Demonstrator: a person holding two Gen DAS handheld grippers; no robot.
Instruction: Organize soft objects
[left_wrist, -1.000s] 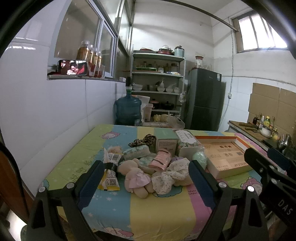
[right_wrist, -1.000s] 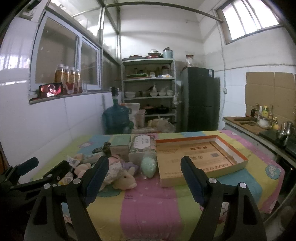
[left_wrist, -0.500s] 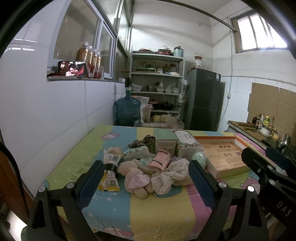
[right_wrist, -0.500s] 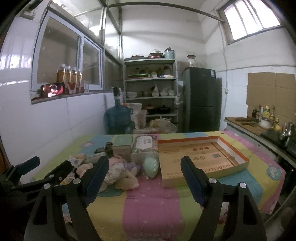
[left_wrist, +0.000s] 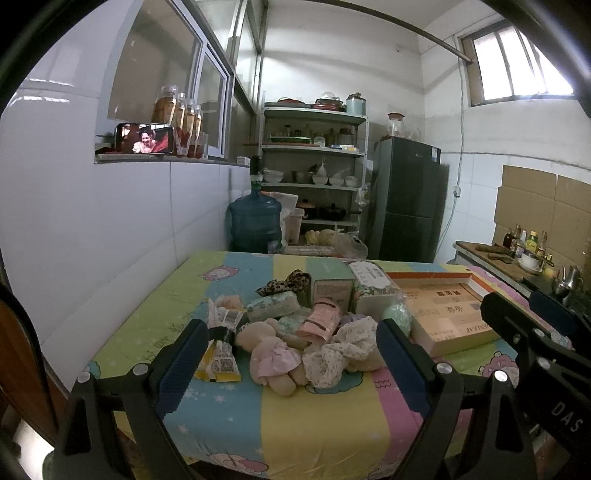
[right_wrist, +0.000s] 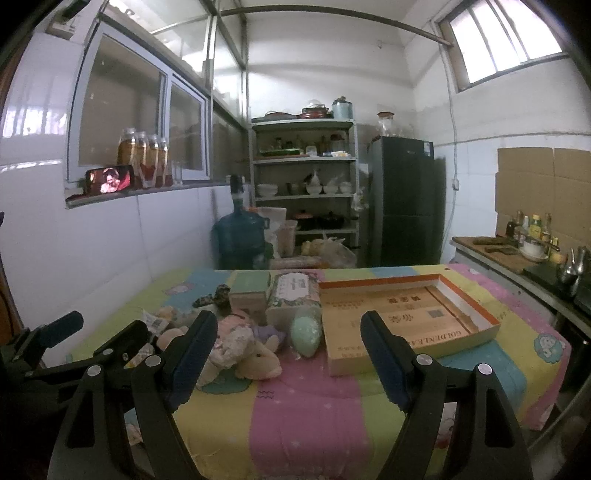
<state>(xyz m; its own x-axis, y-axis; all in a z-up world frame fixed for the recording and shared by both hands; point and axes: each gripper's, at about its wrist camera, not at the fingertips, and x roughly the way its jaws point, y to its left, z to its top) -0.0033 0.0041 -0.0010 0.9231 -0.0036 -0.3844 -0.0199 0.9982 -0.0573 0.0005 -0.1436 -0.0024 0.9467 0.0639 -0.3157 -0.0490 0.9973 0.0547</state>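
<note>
A pile of soft things lies mid-table: a beige plush doll in a pink skirt (left_wrist: 275, 360), floral cloth (left_wrist: 334, 354), a pink pouch (left_wrist: 321, 322), a leopard scrunchie (left_wrist: 286, 282), tissue packs (left_wrist: 271, 308), a green egg-shaped toy (left_wrist: 397, 319) (right_wrist: 306, 334) and a yellow snack packet (left_wrist: 218, 363). An open shallow cardboard box (left_wrist: 448, 314) (right_wrist: 402, 314) lies right of the pile. My left gripper (left_wrist: 290, 362) is open and empty, short of the pile. My right gripper (right_wrist: 290, 354) is open and empty, before the green toy and box.
Two upright cartons (left_wrist: 330, 290) (right_wrist: 293, 299) stand behind the pile. The table wears a striped cartoon cloth (left_wrist: 314, 424). Behind it stand a water jug (left_wrist: 255, 225), shelves (left_wrist: 314, 177) and a dark fridge (left_wrist: 408, 199). A counter with bottles (right_wrist: 532, 240) runs along the right.
Both grippers stay open and empty. The right view has drifted slightly rightward and nearer the table; the left view is almost unchanged.
</note>
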